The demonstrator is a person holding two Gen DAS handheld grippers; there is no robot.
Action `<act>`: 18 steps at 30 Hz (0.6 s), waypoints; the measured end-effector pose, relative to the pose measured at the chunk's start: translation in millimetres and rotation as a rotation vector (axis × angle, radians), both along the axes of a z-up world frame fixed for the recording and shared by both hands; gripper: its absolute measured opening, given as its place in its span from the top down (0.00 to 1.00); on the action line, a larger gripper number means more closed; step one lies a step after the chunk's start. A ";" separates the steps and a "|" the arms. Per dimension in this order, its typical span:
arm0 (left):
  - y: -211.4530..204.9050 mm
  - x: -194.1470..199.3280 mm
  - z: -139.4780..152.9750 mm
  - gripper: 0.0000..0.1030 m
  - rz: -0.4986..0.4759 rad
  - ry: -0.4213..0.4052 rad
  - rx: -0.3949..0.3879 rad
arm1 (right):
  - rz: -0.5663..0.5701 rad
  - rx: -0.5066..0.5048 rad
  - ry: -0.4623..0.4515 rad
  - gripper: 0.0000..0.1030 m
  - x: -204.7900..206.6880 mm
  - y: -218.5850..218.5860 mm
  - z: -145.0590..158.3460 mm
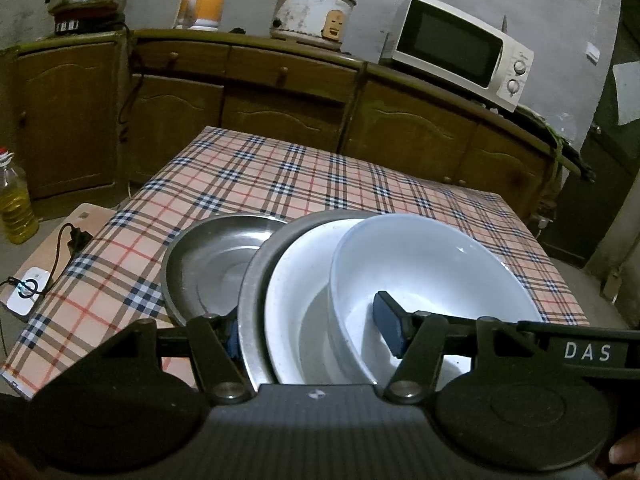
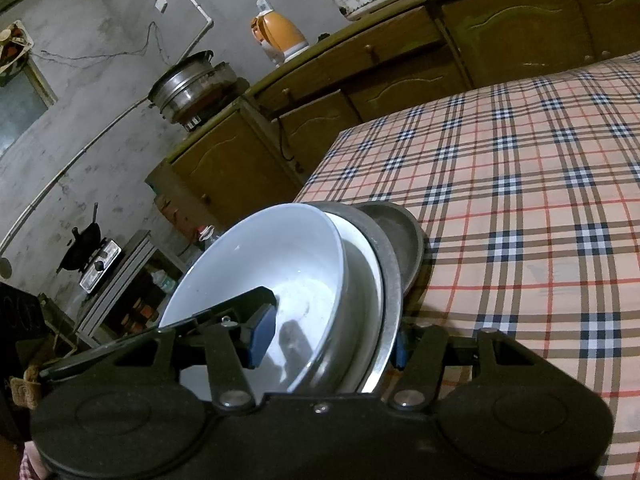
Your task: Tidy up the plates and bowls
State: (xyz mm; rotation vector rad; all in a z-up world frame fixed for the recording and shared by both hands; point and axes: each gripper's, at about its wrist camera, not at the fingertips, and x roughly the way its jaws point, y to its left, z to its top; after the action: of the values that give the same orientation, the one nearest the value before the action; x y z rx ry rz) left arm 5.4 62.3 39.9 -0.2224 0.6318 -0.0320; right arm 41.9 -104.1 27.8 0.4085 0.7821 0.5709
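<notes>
Left wrist view: left claw (image 1: 314, 330) clamped across the nested stack's rim, one blue pad inside the white bowl (image 1: 432, 272), the other outside the steel plate (image 1: 250, 300). White plate (image 1: 296, 308) sandwiched between bowl and steel plate. Whole stack tilted, edge low toward the checked counter (image 1: 304, 176). Second steel plate (image 1: 208, 264) just behind, to the left, partly covered. Microwave (image 1: 460, 52), rice cooker (image 1: 312, 12) and orange kettle (image 1: 204, 0) on the cabinet beyond.

Right wrist view: right claw (image 2: 328, 336) grasping the same stack, left pad within the white bowl (image 2: 264, 264), right pad behind the steel plate (image 2: 390, 276). White plate (image 2: 366, 276) wedged between. Second steel plate (image 2: 404, 236) leaning behind, touching the counter (image 2: 520, 200).
</notes>
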 end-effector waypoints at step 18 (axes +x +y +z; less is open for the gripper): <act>12.4 1.1 -1.8 0.39 0.029 0.004 -0.008 | 0.025 -0.005 0.005 0.32 7.2 15.0 -2.3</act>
State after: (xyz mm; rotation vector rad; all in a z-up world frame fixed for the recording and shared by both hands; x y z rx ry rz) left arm 6.5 74.7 38.1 -0.2397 0.6320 -0.0067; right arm 49.2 -89.1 25.5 0.3960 0.7937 0.5913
